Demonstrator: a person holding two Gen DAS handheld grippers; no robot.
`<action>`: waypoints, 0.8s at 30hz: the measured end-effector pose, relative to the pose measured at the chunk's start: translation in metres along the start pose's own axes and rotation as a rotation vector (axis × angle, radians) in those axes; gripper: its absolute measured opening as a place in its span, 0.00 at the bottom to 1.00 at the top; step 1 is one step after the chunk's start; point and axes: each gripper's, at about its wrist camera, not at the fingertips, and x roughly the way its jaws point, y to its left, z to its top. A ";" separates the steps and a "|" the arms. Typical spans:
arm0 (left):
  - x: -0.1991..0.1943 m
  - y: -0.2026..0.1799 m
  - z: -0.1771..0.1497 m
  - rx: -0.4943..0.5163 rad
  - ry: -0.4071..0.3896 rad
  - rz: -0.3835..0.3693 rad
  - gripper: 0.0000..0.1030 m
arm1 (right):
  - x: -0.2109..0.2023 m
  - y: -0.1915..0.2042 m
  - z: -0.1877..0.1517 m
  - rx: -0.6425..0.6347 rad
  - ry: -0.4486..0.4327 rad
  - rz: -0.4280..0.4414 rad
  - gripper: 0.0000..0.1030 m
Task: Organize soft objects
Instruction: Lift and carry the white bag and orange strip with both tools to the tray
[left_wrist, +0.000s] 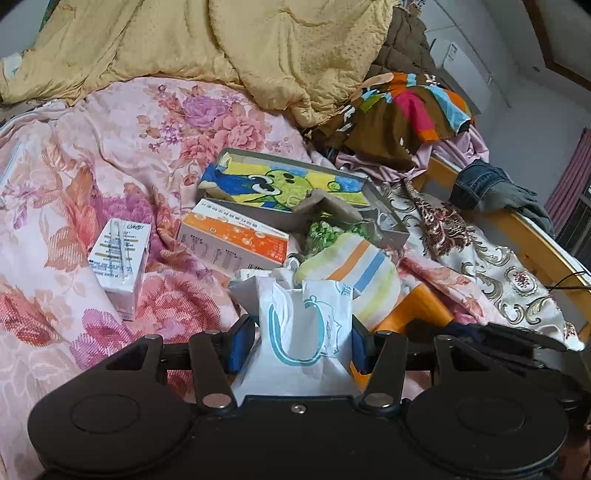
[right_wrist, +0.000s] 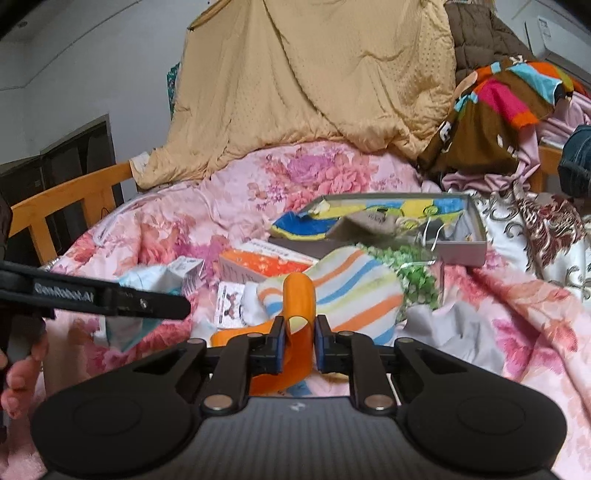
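Left gripper (left_wrist: 303, 345): fingers set partway apart, pads pressed on both sides of a white paper bag (left_wrist: 304, 332) with a teal outline print; a single printed character near its top right edge is too small to read. Bag stands upright between the fingers.

Right gripper (right_wrist: 300, 341): fingers narrow, clamped on an orange strap (right_wrist: 297, 332) that loops up between the pads and curls over just ahead of them. No earlier picture to compare.

Just beyond the right fingertips: striped sock (right_wrist: 347, 291), orange, blue and pale green bands on white, lying on the floral bedsheet (right_wrist: 517, 321). In the left wrist view the same sock sits just ahead and right of the fingers.

Left of the right fingers: a black bar of the other gripper, lettering reads "GenRobot.AI" (right_wrist: 62, 291); a person's hand (right_wrist: 18, 376) under it at the frame edge.

Ahead and left of the left fingers: small white carton (left_wrist: 120, 260), printed text not legible. Further ahead: orange-and-white box (left_wrist: 232, 240), rows of small characters, unreadable.

Beyond that: shallow grey box (left_wrist: 384, 225) holding a cartoon-print cloth (left_wrist: 284, 181) in blue, yellow and green.

Farthest: tan quilt (left_wrist: 240, 48) heaped at the back; multicoloured garment (left_wrist: 410, 107) to its right.
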 end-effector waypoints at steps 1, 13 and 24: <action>0.000 0.000 0.000 -0.006 0.002 0.002 0.53 | -0.002 0.000 0.002 -0.008 -0.010 -0.001 0.17; 0.033 -0.014 0.057 -0.019 -0.065 -0.009 0.53 | 0.020 -0.040 0.048 -0.054 -0.112 -0.010 0.17; 0.156 -0.035 0.145 -0.020 -0.123 -0.028 0.53 | 0.121 -0.128 0.109 0.058 -0.233 -0.050 0.17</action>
